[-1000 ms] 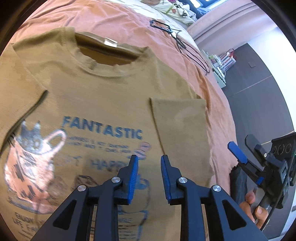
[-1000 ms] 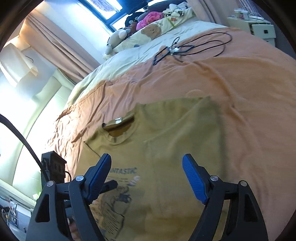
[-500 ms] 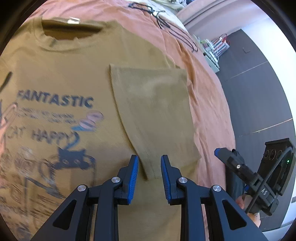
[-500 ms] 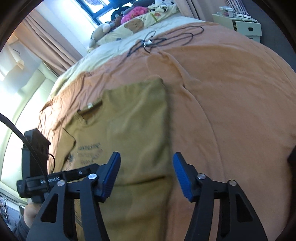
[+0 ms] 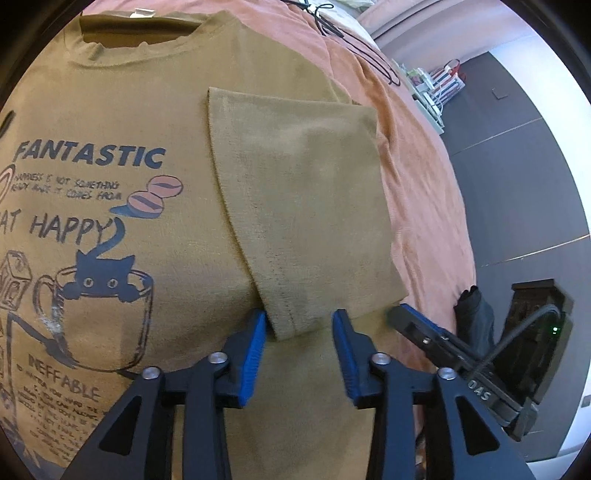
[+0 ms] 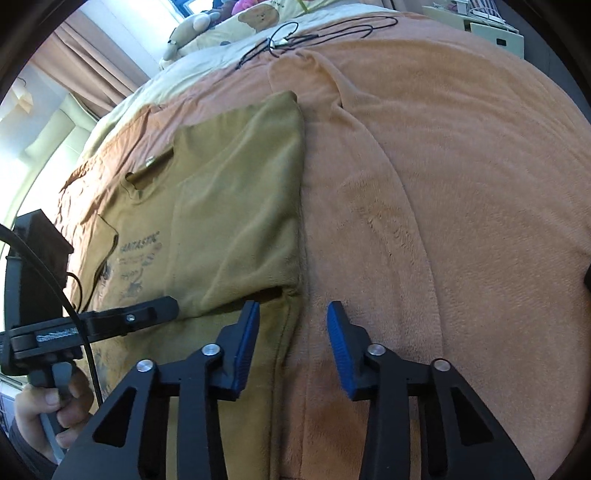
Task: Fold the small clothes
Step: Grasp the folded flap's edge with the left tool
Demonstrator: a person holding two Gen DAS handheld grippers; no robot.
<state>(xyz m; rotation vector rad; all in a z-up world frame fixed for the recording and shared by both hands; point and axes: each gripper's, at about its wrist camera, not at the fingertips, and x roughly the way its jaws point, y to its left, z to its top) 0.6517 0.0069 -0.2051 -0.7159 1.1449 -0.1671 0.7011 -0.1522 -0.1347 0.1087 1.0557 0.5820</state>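
Black cables (image 6: 314,35) and plush toys (image 6: 192,29) lie on the orange blanket (image 6: 461,184)

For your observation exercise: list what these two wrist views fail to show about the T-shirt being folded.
- T-shirt hem: left wrist view, cut off behind the left gripper.
- Small print under "INEFFABLE": left wrist view, too small and blurred.
- Far sleeve: right wrist view, behind the left gripper's body.
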